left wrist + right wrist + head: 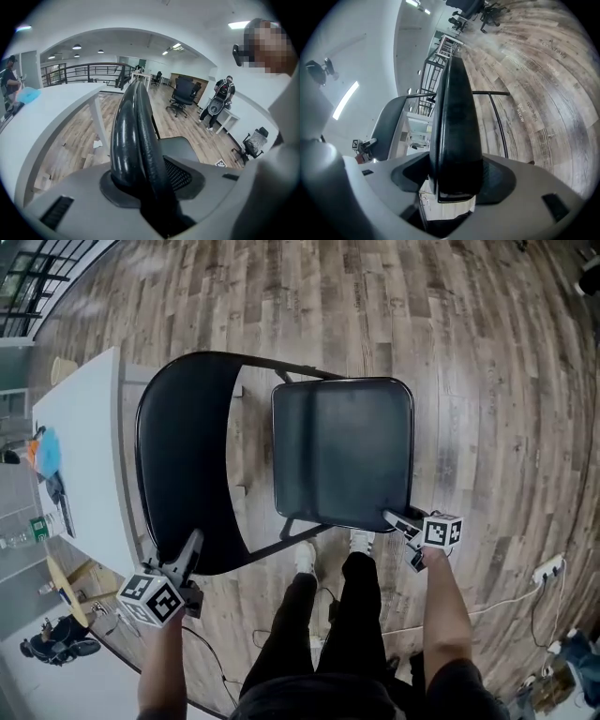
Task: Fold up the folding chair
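Far left, a white table [82,442] runs along the wooden floor [487,352], with a blue object [45,448] lying on its top. Its edge sits just beside the folding chair [281,460], close behind the curved black backrest [178,456]. That's the tight side. In the left gripper view a table leg [97,123] stands right by the backrest's rim, and beyond it there's open floor, a railing [86,71], office chairs [182,95] and a person [221,101] standing well off.

The left gripper [191,547] has the near end of the backrest. Its jaws are roughly half closed, clamped on the padded rim that fills the gap between them.

In the middle, the chair stands unfolded, seat [342,451] out flat, directly ahead of the person's dark trouser legs [323,629]. White shoes [306,557] are planted right at the seat's near edge.

On the right, the right gripper [398,524] is on the seat's near right corner, jaws wide and closed across its thick edge.

Far right, a power strip [547,569] and its cable lie on the floor, well clear of the chair.
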The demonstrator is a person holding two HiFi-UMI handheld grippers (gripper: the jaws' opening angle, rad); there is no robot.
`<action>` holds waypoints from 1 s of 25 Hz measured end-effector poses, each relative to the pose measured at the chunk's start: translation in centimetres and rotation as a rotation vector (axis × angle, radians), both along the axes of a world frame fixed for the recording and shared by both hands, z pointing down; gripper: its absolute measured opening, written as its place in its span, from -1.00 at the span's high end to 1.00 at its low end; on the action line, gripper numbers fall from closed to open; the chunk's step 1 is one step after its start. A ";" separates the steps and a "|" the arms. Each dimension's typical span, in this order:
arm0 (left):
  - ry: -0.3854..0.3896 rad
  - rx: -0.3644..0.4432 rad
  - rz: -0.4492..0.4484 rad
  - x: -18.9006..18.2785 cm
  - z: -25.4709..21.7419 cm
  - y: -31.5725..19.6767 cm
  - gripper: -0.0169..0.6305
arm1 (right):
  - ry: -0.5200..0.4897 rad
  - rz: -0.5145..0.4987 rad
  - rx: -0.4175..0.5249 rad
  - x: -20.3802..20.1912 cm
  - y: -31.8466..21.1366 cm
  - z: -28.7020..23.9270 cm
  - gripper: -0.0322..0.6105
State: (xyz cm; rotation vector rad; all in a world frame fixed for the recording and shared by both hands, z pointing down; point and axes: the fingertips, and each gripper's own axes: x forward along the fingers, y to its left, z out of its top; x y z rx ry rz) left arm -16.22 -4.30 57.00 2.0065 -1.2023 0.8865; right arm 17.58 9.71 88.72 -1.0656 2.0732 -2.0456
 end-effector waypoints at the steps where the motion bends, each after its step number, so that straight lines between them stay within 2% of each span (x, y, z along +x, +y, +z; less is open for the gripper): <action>1: 0.007 0.014 -0.002 0.0 -0.8 0.0 0.50 | 0.010 -0.010 0.000 -0.6 -0.1 -0.9 -0.05; 8: 0.103 0.107 0.002 -0.9 -5.2 -0.4 0.66 | 0.066 -0.070 0.030 -5.1 -1.4 -8.1 -0.02; 13: 0.118 0.131 -0.024 -2.1 -8.4 0.0 0.70 | 0.071 -0.106 0.067 -9.9 -2.0 -14.4 -0.02; 18: 0.156 0.166 -0.060 -4.7 -11.4 -0.2 0.71 | 0.079 -0.192 0.141 -16.7 -3.0 -20.6 -0.02; 25: 0.192 0.192 -0.085 -8.7 -15.0 -0.8 0.70 | 0.069 -0.273 0.242 -28.5 -5.3 -27.9 -0.02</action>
